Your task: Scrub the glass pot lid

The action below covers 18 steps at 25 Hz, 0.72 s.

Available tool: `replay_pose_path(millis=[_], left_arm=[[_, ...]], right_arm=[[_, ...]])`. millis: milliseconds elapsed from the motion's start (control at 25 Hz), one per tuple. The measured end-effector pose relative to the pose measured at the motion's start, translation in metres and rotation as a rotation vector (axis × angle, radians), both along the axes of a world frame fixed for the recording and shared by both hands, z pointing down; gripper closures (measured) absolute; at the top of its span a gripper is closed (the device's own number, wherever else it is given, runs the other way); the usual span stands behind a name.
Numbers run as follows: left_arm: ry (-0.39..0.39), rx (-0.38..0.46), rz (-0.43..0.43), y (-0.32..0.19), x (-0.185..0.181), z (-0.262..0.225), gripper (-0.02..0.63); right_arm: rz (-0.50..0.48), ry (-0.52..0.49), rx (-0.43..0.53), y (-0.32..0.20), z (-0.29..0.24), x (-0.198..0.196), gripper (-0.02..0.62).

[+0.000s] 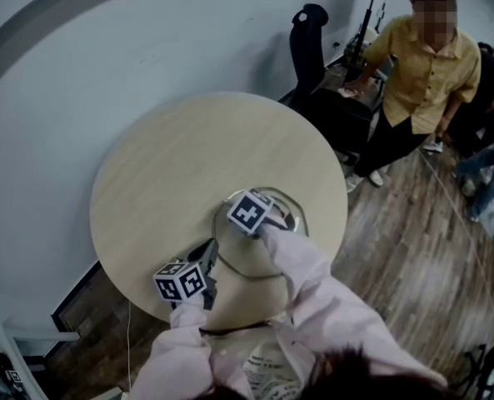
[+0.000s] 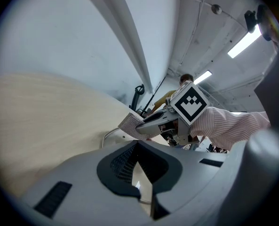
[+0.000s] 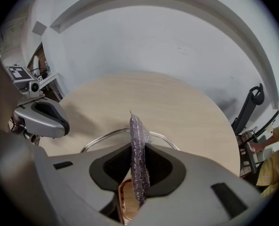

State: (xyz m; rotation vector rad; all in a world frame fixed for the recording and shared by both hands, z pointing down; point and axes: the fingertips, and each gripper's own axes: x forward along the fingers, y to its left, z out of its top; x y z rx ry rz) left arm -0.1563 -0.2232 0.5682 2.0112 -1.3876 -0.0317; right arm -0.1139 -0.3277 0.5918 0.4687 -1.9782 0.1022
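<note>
**A:** Where did the lid sit?

**B:** The glass pot lid (image 1: 240, 257) lay flat on the round table (image 1: 188, 165), at the edge nearest me. My left gripper (image 2: 138, 147) was pinched on its near rim, as best I could read it. My right gripper (image 3: 138, 149) was clamped on a scouring pad (image 3: 138, 135), held edge-on over the far rim. I couldn't tell whether the pad touched the glass.

**A:** How did you mean to scrub it well?

**B:** I judged the left hold needed to be firm, since a lid that near the edge could skid off. I'd tip the right gripper so the pad's flat face met the glass, then work in small, light, overlapping circles. The bystander (image 1: 426, 65) stood well apart.
</note>
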Motion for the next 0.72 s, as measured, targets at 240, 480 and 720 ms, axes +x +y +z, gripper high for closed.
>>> replay_pose_path(millis=[240,480,720], left_arm=[[-0.002,-0.005,-0.005,0.007,-0.002,0.000,0.607],[-0.003,-0.007,-0.013,0.013,-0.005,0.000,0.607],[-0.004,-0.009,-0.021,0.015,-0.003,0.001,0.607]], right_arm=[[-0.047,0.005,0.011,0.009,-0.001,-0.008,0.508],[-0.095,0.006,0.020,0.019,0.000,-0.018,0.508],[-0.171,0.024,0.041,0.028,0.002,-0.026,0.508]])
